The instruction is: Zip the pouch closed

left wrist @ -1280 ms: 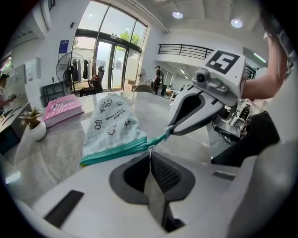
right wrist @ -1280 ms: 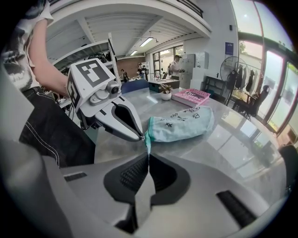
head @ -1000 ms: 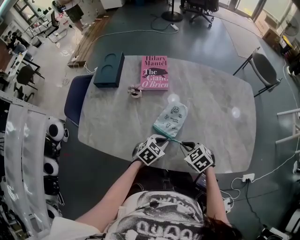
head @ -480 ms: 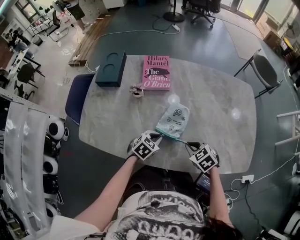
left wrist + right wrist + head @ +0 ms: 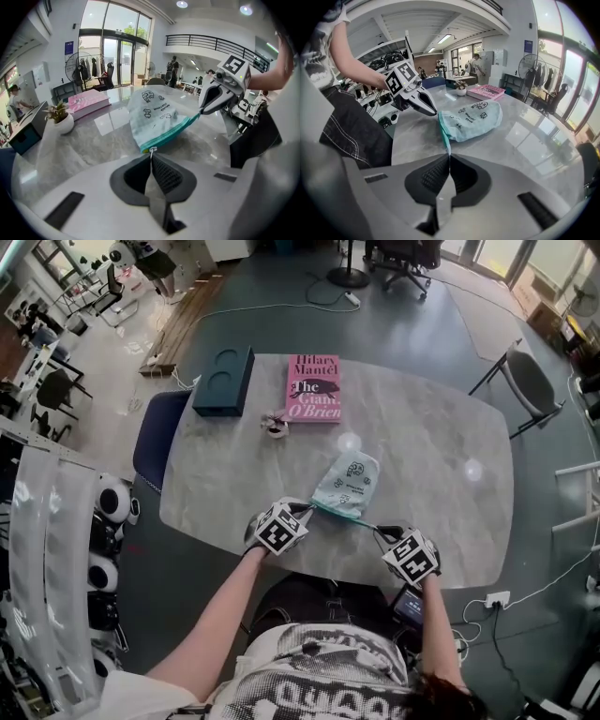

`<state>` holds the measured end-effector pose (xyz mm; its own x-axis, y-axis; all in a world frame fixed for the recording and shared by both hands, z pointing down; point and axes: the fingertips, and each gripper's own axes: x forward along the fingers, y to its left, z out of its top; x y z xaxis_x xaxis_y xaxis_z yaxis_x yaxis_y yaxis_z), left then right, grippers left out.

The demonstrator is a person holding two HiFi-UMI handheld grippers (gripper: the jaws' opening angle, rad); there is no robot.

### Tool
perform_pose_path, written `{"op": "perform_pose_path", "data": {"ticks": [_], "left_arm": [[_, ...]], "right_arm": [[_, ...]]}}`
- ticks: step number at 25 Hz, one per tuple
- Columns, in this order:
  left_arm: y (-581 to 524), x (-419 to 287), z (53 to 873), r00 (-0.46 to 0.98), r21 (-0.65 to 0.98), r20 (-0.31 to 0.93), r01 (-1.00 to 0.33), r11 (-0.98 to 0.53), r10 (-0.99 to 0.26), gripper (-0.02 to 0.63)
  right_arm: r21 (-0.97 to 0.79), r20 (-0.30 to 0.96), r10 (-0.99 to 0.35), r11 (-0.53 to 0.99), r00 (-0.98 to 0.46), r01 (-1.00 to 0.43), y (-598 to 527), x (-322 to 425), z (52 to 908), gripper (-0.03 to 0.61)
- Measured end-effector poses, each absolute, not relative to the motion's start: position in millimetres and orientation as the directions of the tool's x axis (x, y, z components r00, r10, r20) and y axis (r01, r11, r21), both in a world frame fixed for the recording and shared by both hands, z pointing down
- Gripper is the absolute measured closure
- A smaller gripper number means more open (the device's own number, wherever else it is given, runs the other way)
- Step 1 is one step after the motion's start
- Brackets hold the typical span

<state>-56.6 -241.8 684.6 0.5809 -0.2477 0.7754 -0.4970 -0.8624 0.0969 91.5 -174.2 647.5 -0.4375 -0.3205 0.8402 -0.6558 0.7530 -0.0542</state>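
On glossy marble table (image 5: 450,427), limp mint fabric pouch (image 5: 347,482), teal zip edge (image 5: 342,515)

One pale mint fabric pouch (image 5: 347,482), one pink paperback book (image 5: 313,388), one dark teal rectangular box (image 5: 223,381) and one small plant in a white pot (image 5: 274,425) on the grey marble worktop (image 5: 427,442). Two grippers: left gripper (image 5: 309,508), right gripper (image 5: 379,530).

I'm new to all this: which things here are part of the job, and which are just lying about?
In the job: pouch; zip pull, pinched by left gripper; right gripper, holding the pouch's end.
Lying about: pink book, dark box, small potted plant.
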Motion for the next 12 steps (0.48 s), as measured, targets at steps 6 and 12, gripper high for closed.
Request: {"op": "perform_pose_path", "data": {"ticks": [6,12], "left_arm": [[-240,-58,689,0.564,0.108,0.790,-0.516,-0.850,-0.242,0.595],[-235,-60,691,0.566,0.132,0.784,-0.553,-0.823,-0.255,0.594]], "right_arm": [[-0.037,0.852,-0.315,0.761,-0.419,-0.648,-171,88,655,0.572],[-0.076,0.825,-0.330,0.739,-0.458,-0.669,-165,87,659,0.566]]}}
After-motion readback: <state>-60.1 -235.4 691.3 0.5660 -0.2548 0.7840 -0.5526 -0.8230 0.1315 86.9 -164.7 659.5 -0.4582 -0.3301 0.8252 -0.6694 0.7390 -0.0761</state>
